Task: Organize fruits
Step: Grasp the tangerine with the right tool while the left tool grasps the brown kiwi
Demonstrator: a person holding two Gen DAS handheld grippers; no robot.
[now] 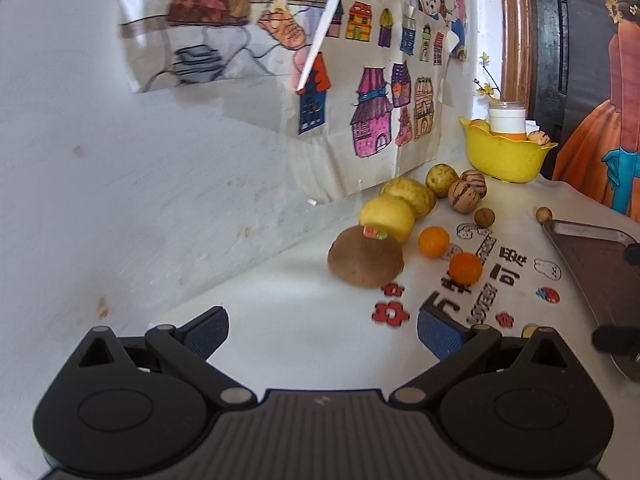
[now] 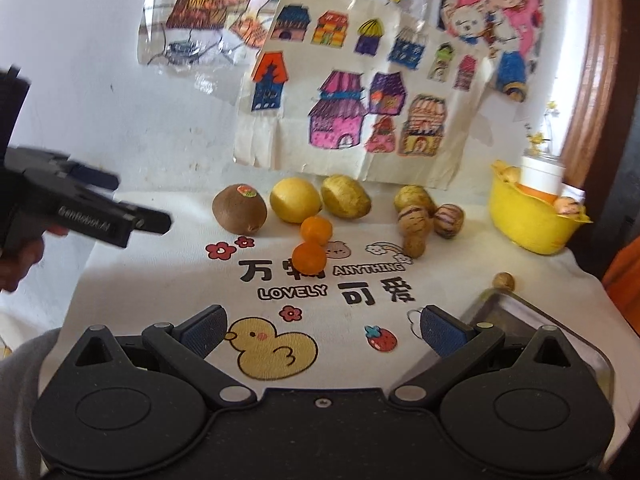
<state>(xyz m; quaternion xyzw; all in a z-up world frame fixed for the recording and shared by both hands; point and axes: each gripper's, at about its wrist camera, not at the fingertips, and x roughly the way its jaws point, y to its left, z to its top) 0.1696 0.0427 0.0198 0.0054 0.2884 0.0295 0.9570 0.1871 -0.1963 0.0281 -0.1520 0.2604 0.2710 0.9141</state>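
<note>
we hold both the left hand-held gripper (image 1: 322, 330) and right hand-held gripper (image 2: 322, 330) wide open and empty, since the kiwi (image 2: 239, 209) and oranges (image 2: 316, 230) ahead lie loose on the counter (image 2: 160, 280), awaiting pickup.

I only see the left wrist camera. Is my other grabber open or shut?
Observer: Open. The right wrist view shows the right gripper with its fingers spread wide and nothing between them.
Operator: What is under it?
Observer: A yellow duck printed on the cloth. Your view does not show it.
Operator: Can you see my left grabber from there?
Observer: Yes. The left gripper hovers at the left side, pointing toward the kiwi without touching it.
</note>
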